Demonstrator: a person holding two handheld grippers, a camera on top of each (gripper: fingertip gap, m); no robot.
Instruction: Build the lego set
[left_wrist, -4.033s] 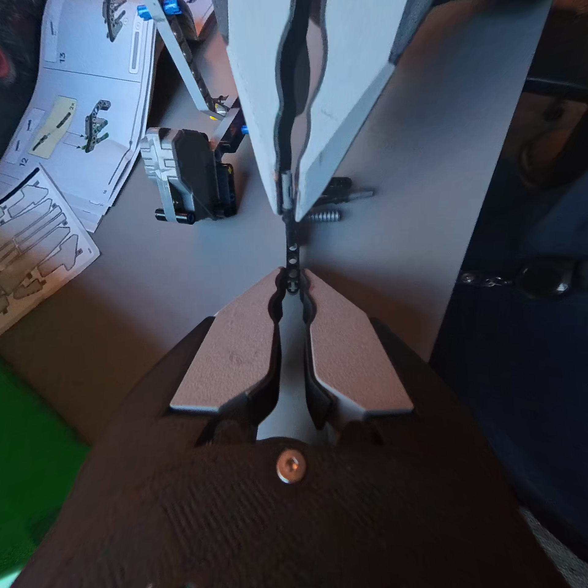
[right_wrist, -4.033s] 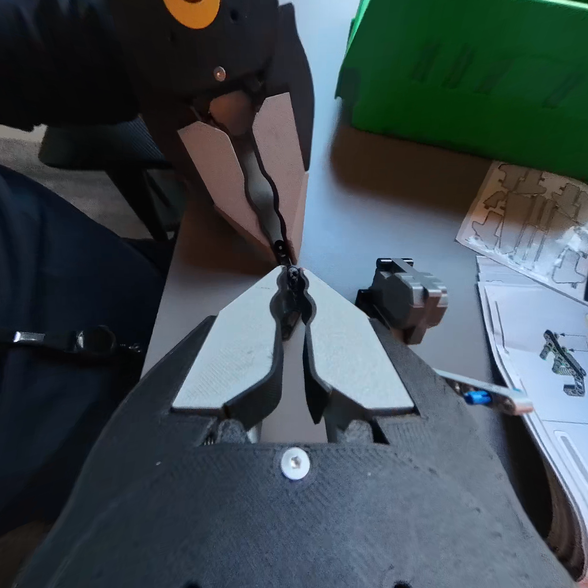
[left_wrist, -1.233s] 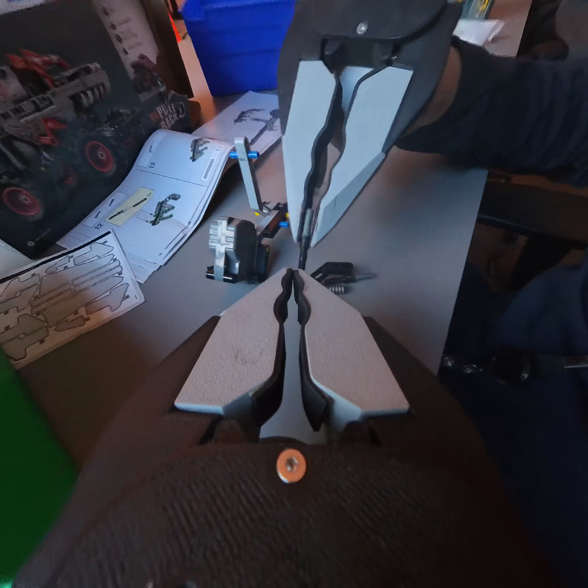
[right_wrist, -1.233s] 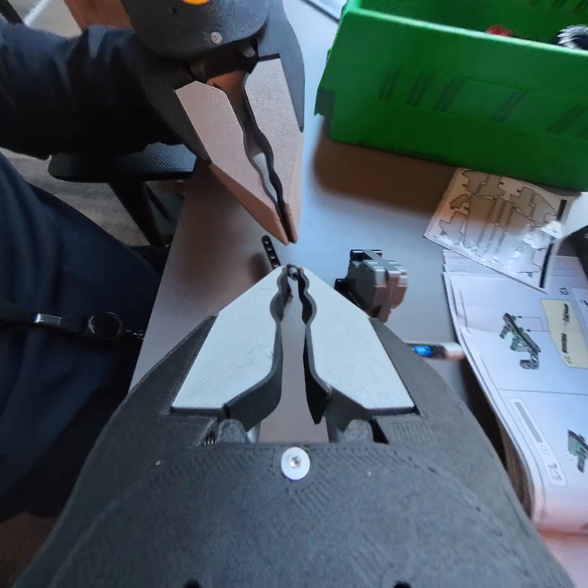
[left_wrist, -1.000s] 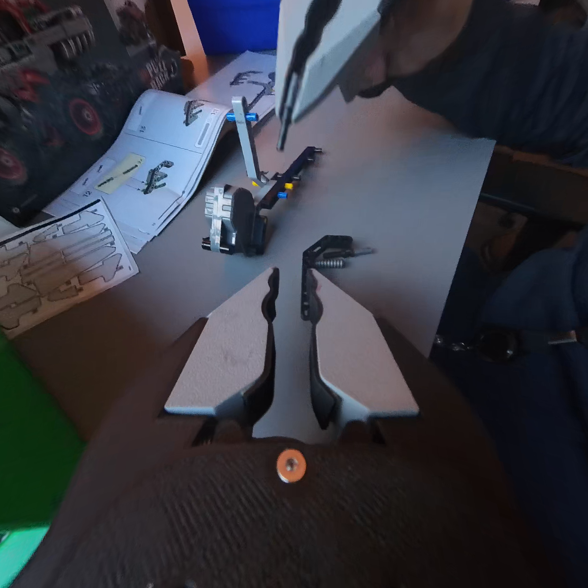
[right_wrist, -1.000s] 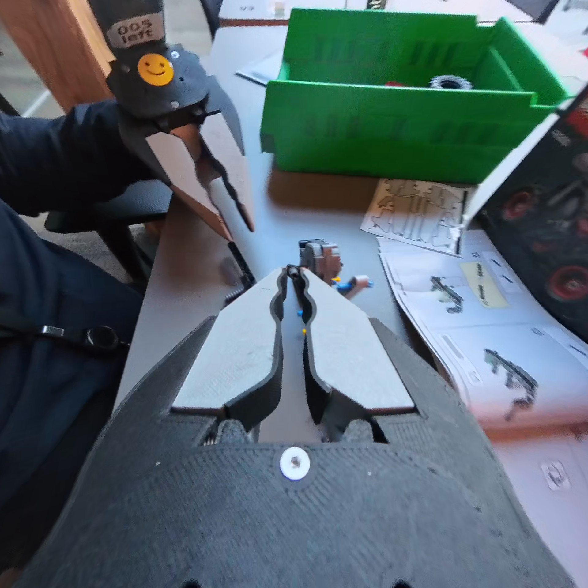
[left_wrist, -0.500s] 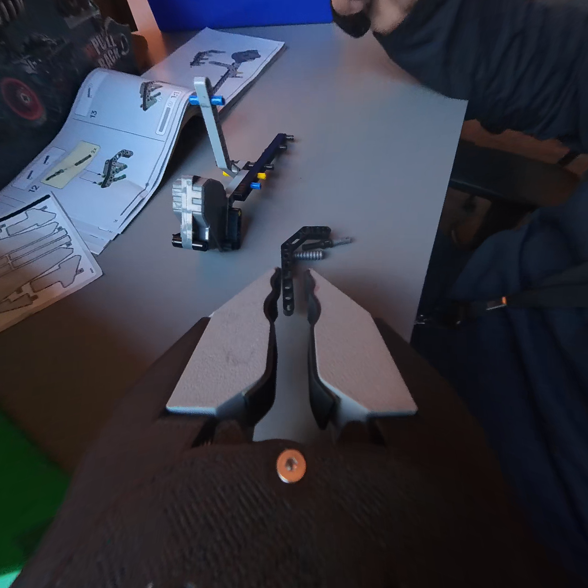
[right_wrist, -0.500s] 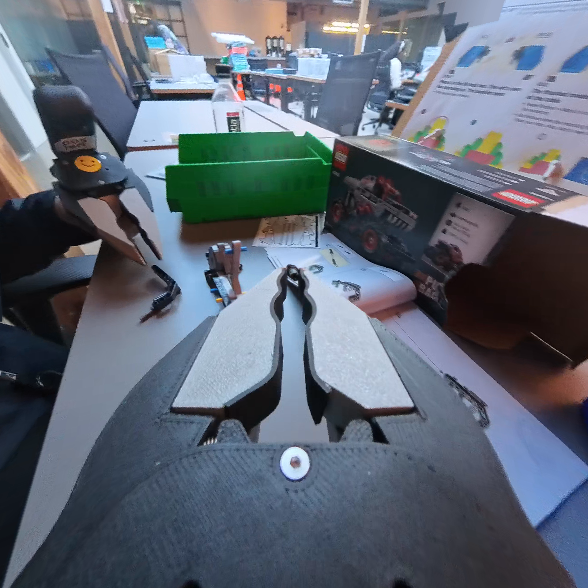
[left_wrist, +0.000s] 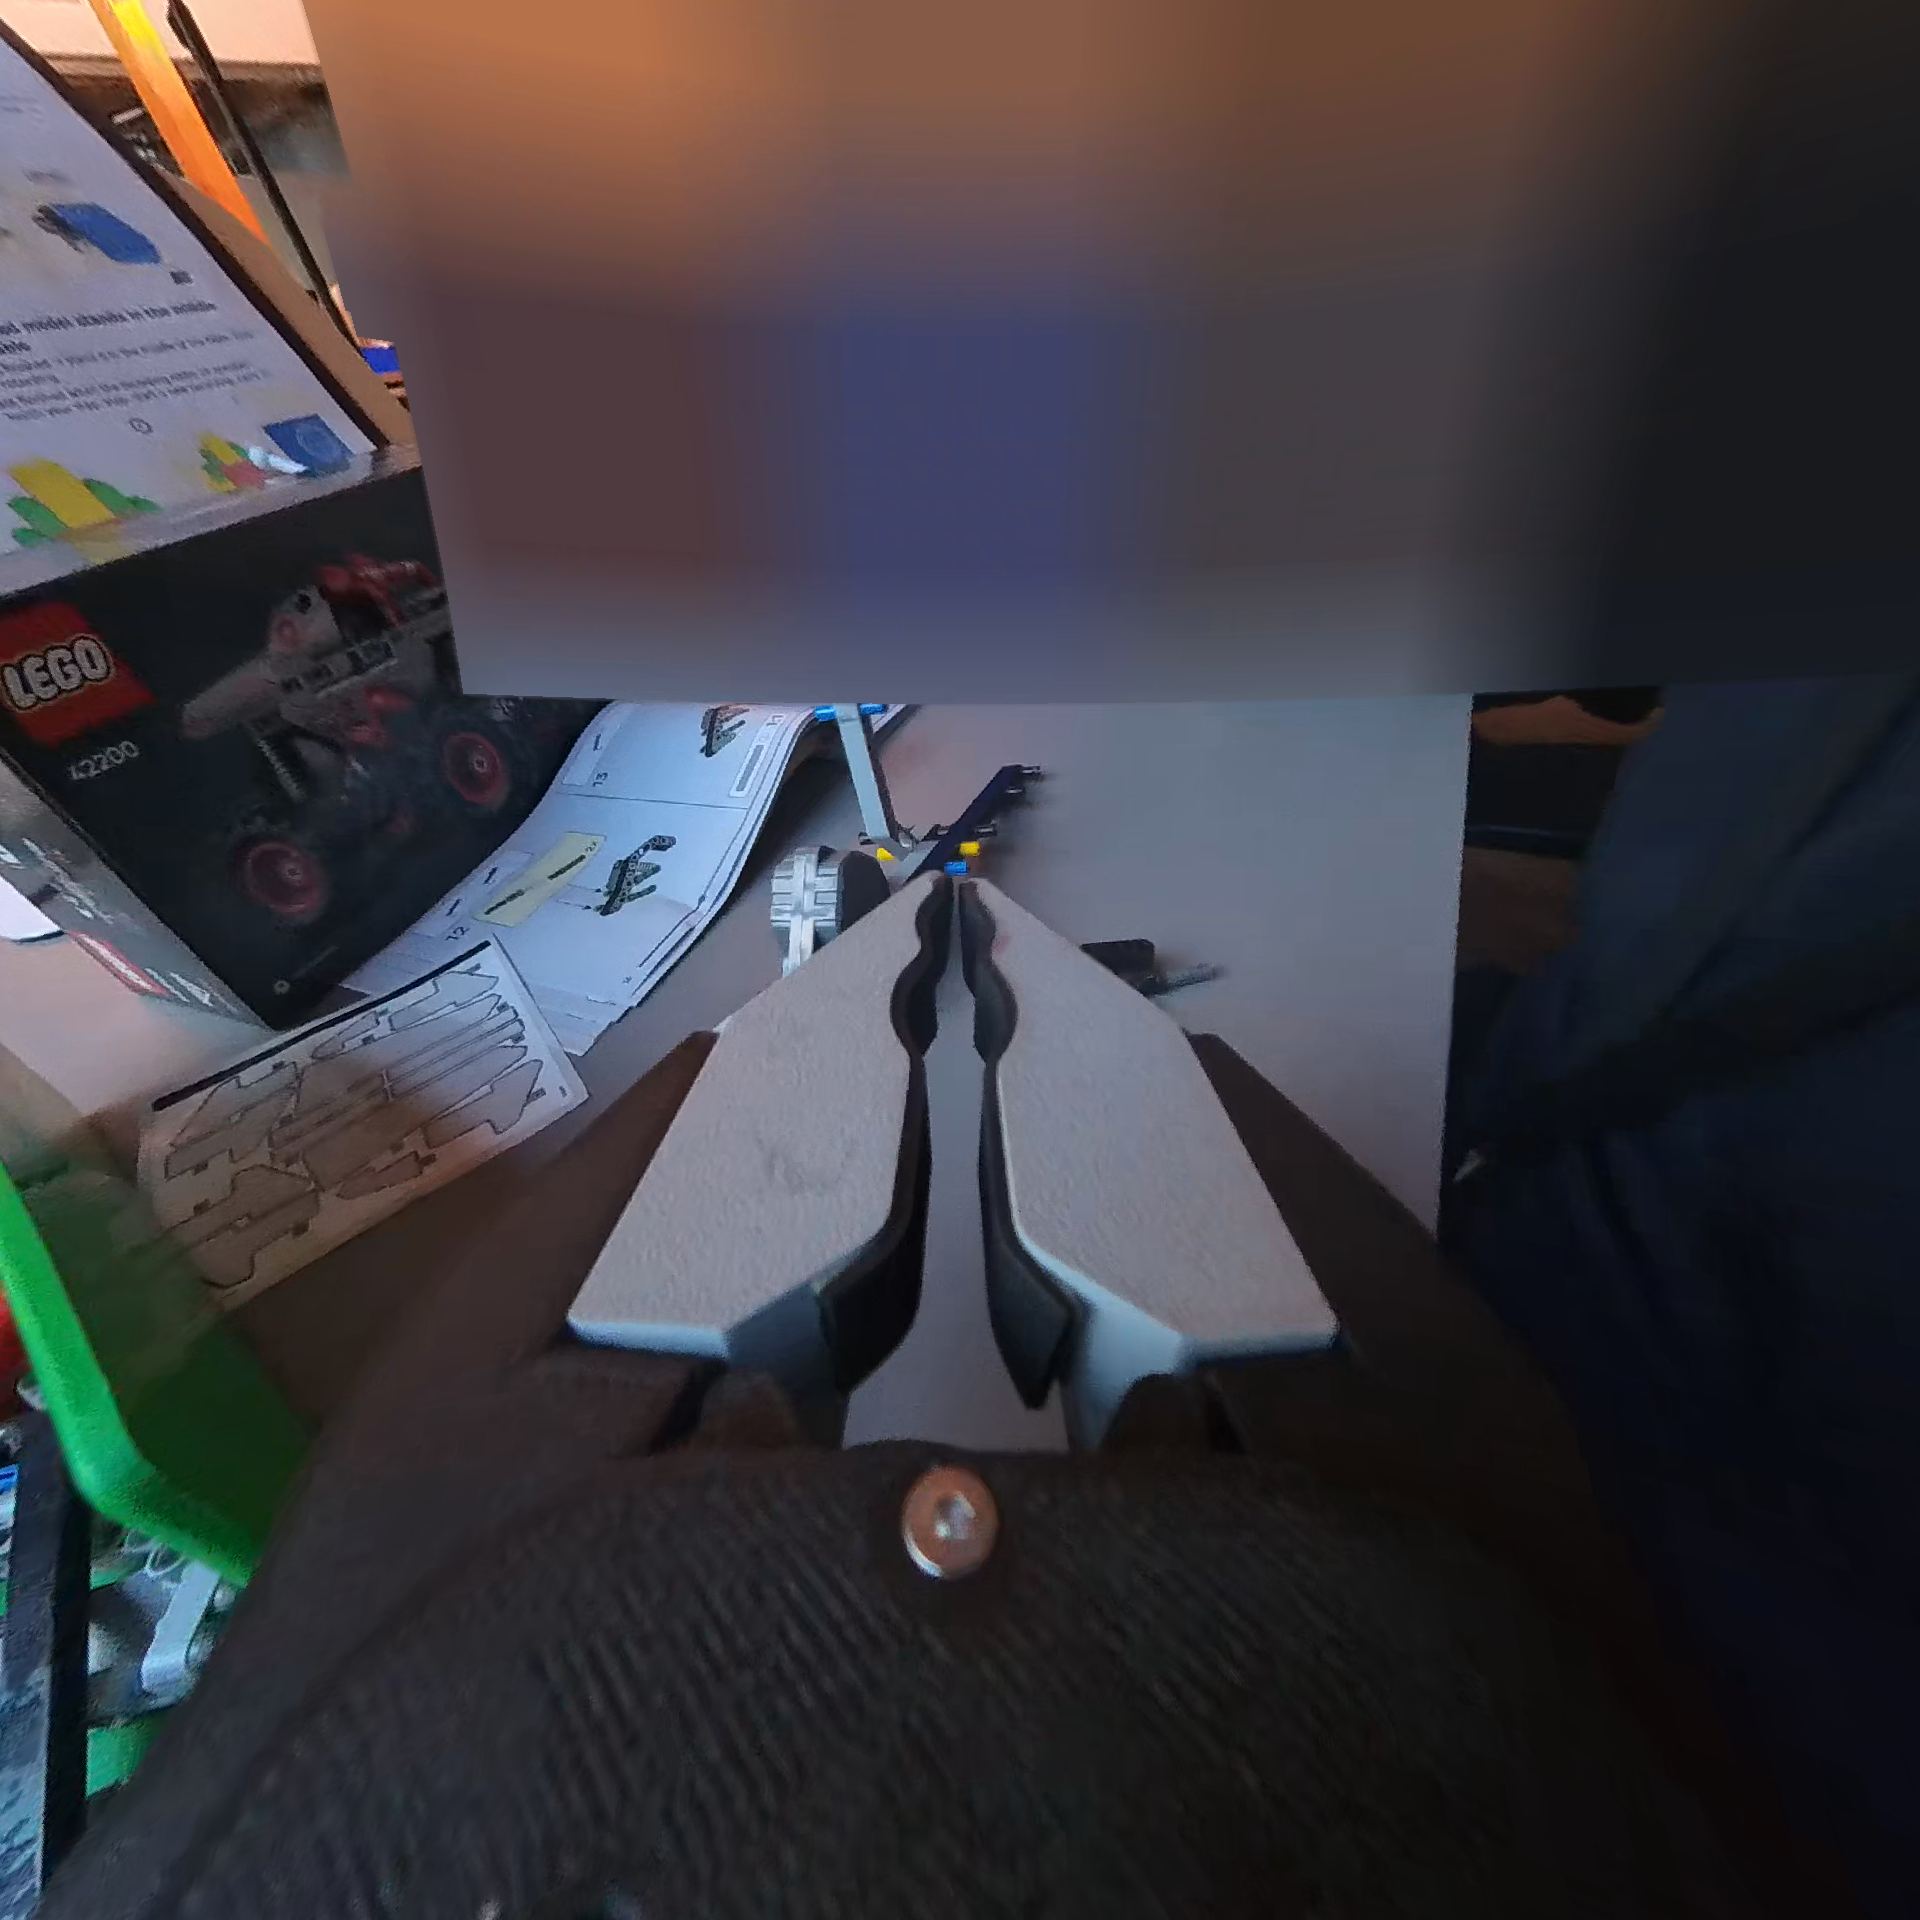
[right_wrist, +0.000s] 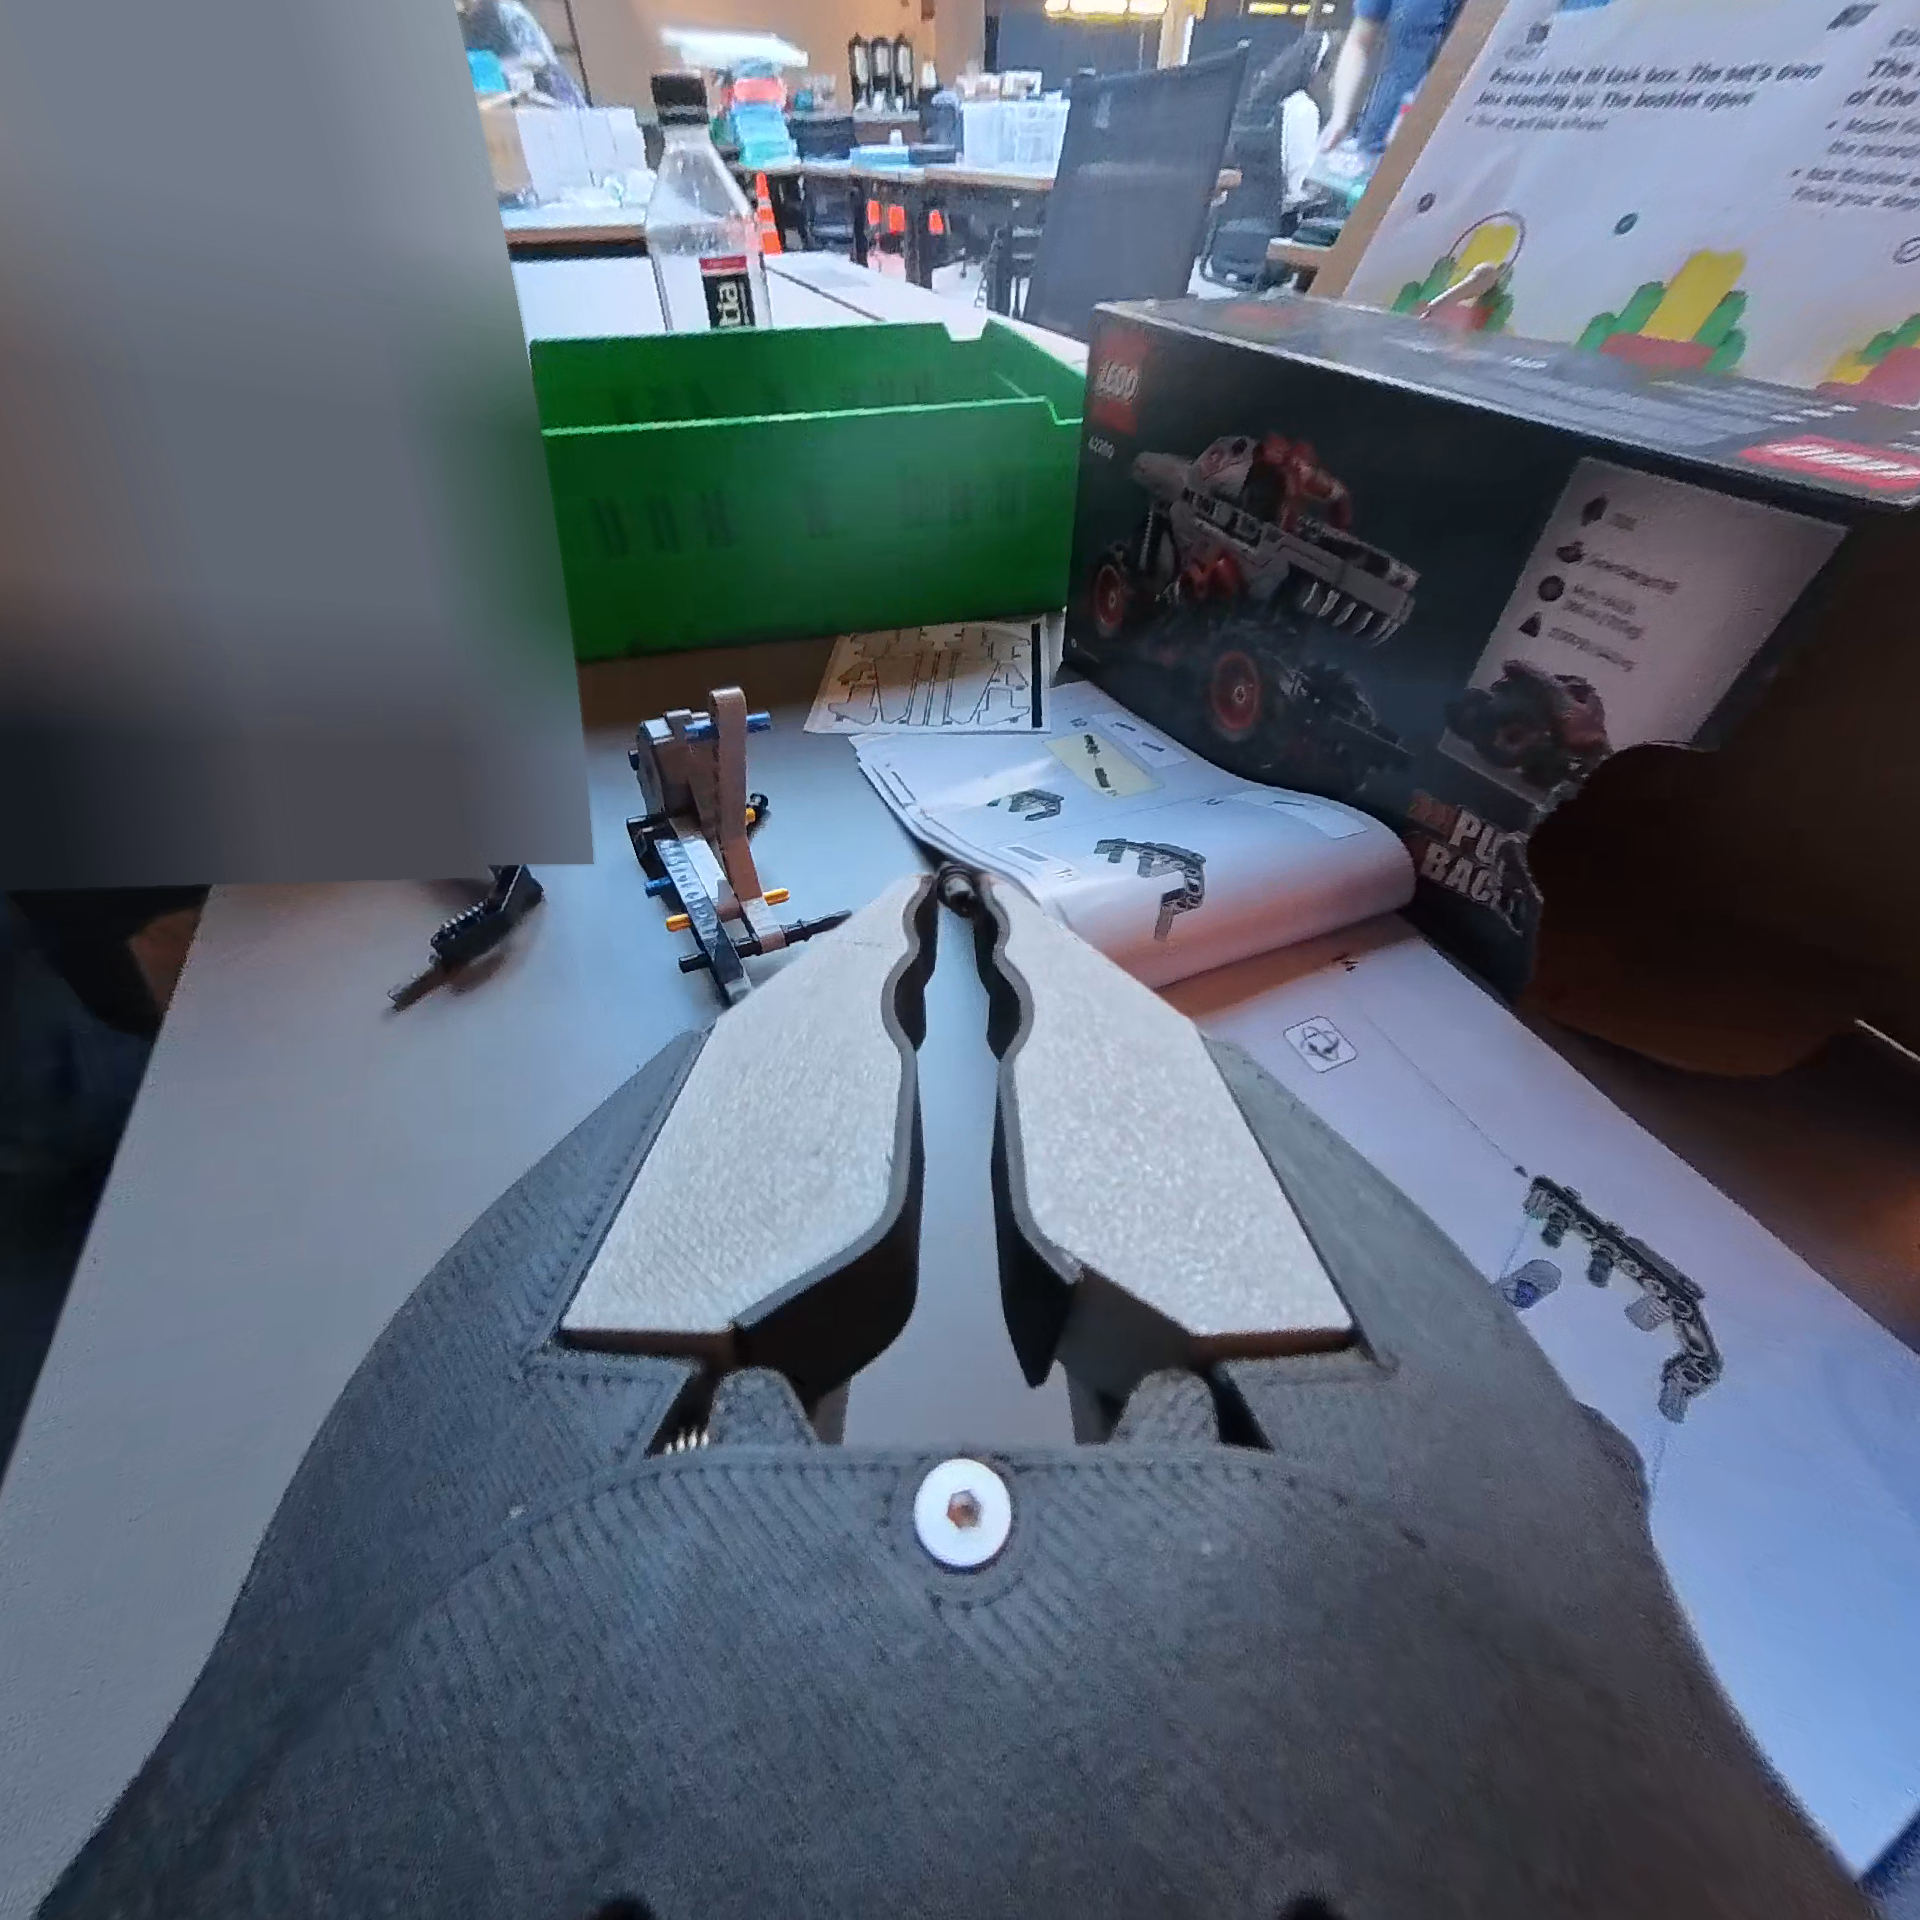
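Note:
My right gripper (right_wrist: 954, 883) is shut on a small black pin (right_wrist: 952, 885) and holds it above the table, in front of the open instruction booklet (right_wrist: 1143, 831). My left gripper (left_wrist: 954, 883) is shut and empty, raised over the grey table (left_wrist: 1247, 935). The partly built model (right_wrist: 707, 831), a grey block with a black beam, coloured pins and an upright grey beam, stands on the table; it also shows in the left wrist view (left_wrist: 862, 862). A black bent beam with a spring (right_wrist: 478, 914) lies loose beside it and shows just right of my left fingertips (left_wrist: 1122, 951).
The set's box (right_wrist: 1351, 582) stands at the back right, with a green bin (right_wrist: 810, 499) beside it and a water bottle (right_wrist: 707, 239) behind. A sticker sheet (right_wrist: 935, 681) and a loose instruction page (right_wrist: 1558, 1247) lie on the table. The table's edge (left_wrist: 1455, 987) runs on the person's side. One gripper's finger ends stand about 20 cm off the other's.
My left gripper let go of the black bent beam, which now lies on the table, then drew back, rose and closed. My right gripper lifted away with the pin and turned toward the booklet.

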